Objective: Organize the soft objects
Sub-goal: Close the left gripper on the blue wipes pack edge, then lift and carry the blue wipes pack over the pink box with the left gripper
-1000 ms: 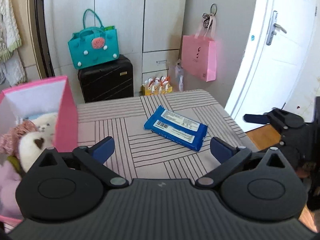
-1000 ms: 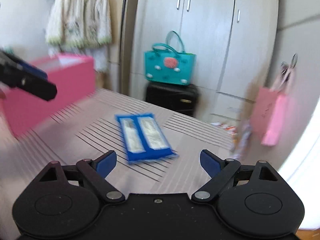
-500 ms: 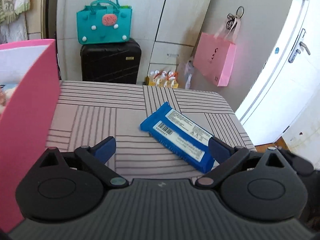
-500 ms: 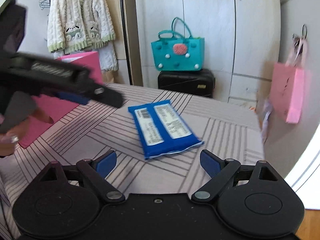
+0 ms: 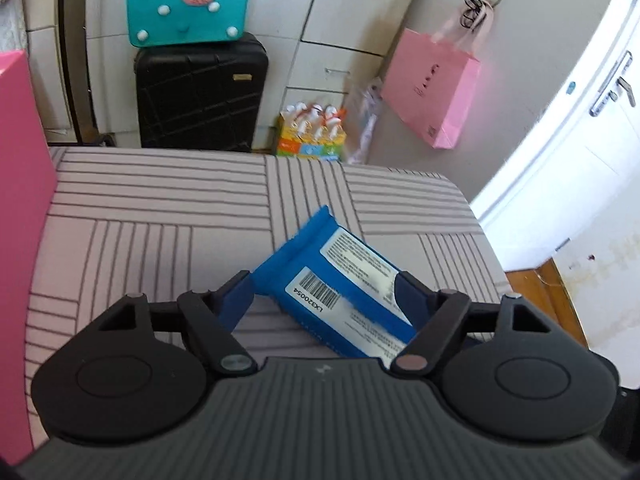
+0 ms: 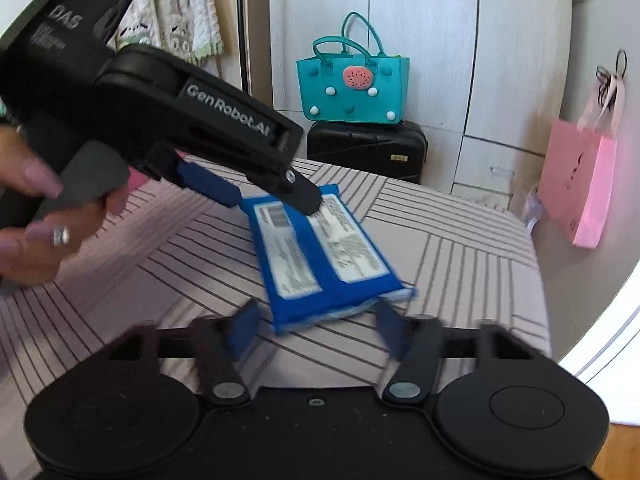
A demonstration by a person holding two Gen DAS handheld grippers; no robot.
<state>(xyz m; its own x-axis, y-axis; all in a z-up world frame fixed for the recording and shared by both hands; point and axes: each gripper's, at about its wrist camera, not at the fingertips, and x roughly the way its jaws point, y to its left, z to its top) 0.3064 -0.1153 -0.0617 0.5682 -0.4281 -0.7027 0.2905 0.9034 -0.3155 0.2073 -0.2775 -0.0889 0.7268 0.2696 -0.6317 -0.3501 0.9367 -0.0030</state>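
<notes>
Glossy blue rectangular pack (image 5: 344, 292), crinkly

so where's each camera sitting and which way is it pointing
Left wrist: on the left gripper, looking down its fingers at one end of the blue pack; fingers closing.
Right wrist: on the right gripper, facing the pack's other end; shows the left gripper and a hand.
Shared: pack, striped table, teal bag.

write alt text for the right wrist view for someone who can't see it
A blue wipes pack lies on a striped tablecloth, with the closing right gripper straddling its near end and the left gripper, held in a hand, over its far end. Behind stand a teal bag on a black suitcase.
</notes>
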